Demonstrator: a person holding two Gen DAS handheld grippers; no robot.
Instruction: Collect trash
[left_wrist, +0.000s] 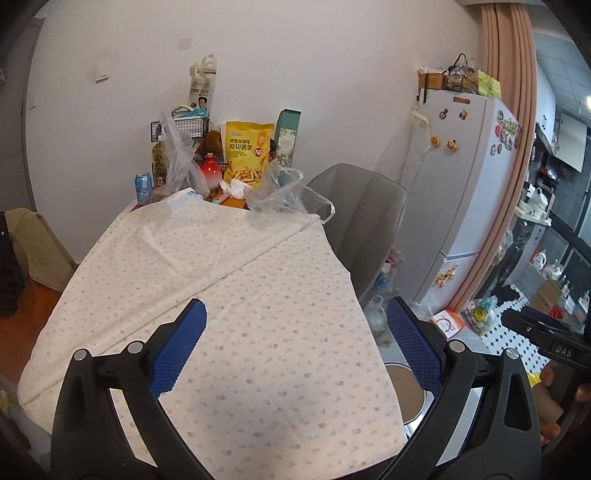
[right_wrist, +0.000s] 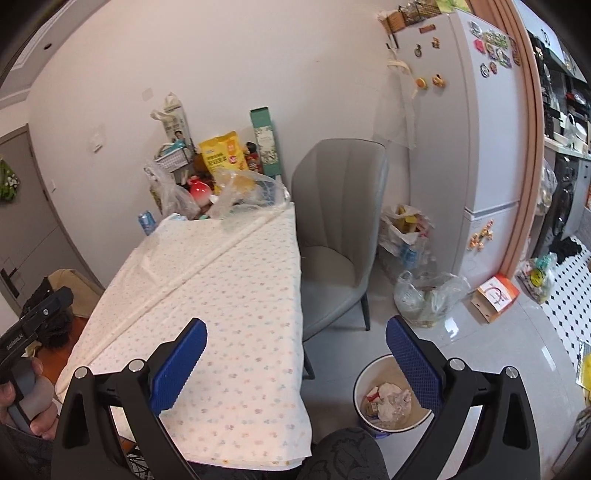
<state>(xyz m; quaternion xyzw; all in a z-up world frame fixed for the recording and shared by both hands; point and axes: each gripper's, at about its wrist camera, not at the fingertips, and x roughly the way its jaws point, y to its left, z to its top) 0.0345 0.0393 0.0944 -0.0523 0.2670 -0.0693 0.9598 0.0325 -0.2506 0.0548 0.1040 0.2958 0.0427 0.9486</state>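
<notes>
The left gripper (left_wrist: 297, 339) and right gripper (right_wrist: 295, 360) both gape wide, their blue dimpled pads (left_wrist: 177, 349) holding nothing, above a table (left_wrist: 207, 280) under dotted cloth. Crumpled paper trash (right_wrist: 388, 402) lies in a round bin (right_wrist: 360, 380) on the floor beside it. A crinkled clear bag (left_wrist: 291, 197), yellow snack pouch (left_wrist: 247, 151) and can (left_wrist: 143, 187) crowd the far end; a grey chair (right_wrist: 340, 221) stands alongside.

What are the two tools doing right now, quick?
Left tool: open, holding nothing, above the tablecloth.
Right tool: open, holding nothing, between the table edge and the trash bin.
</notes>
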